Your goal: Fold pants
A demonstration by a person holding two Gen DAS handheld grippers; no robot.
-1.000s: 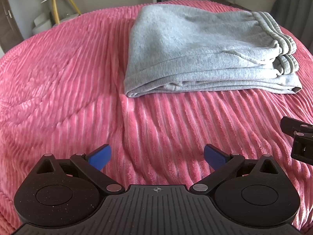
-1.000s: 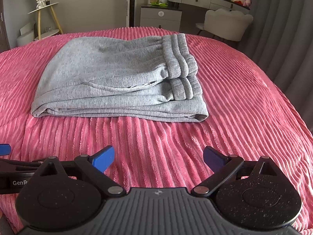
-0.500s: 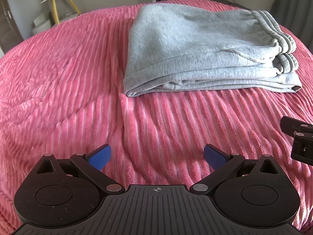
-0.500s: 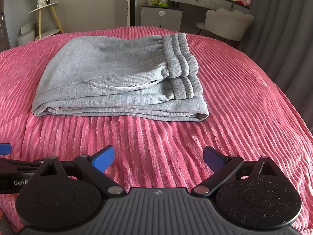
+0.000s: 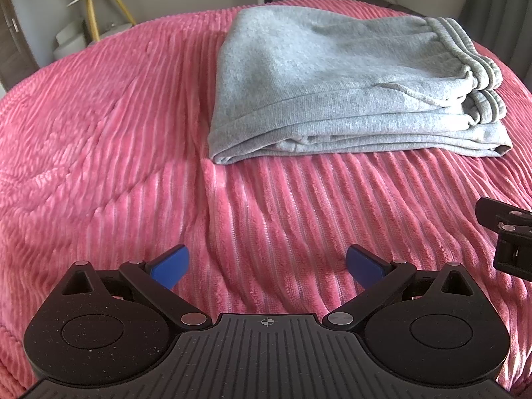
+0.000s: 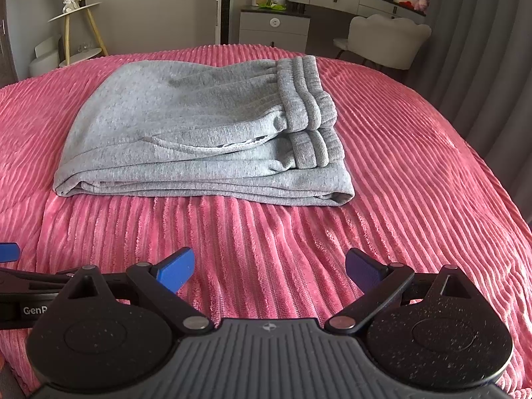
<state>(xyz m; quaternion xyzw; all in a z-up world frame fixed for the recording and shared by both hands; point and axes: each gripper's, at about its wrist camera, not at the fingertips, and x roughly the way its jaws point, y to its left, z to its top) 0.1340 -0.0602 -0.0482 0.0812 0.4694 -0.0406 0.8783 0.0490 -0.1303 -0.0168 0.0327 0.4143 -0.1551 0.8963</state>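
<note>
Grey sweatpants (image 5: 335, 83) lie folded in a flat stack on the pink ribbed bedspread (image 5: 116, 149), waistband to the right; they also show in the right wrist view (image 6: 199, 133). My left gripper (image 5: 266, 266) is open and empty, well short of the pants' near edge. My right gripper (image 6: 269, 269) is open and empty too, also back from the pants. Part of the right gripper (image 5: 508, 239) shows at the right edge of the left wrist view. A blue fingertip (image 6: 8, 252) of the left gripper shows at the left edge of the right wrist view.
The bedspread (image 6: 399, 199) covers the whole bed. Beyond the bed stand a small round side table (image 6: 71, 23), a grey dresser (image 6: 272, 28), a white chair (image 6: 382, 40) and grey curtains (image 6: 482, 50) on the right.
Both views shifted slightly; the pants sit a little lower in frame. The grippers stay open and empty.
</note>
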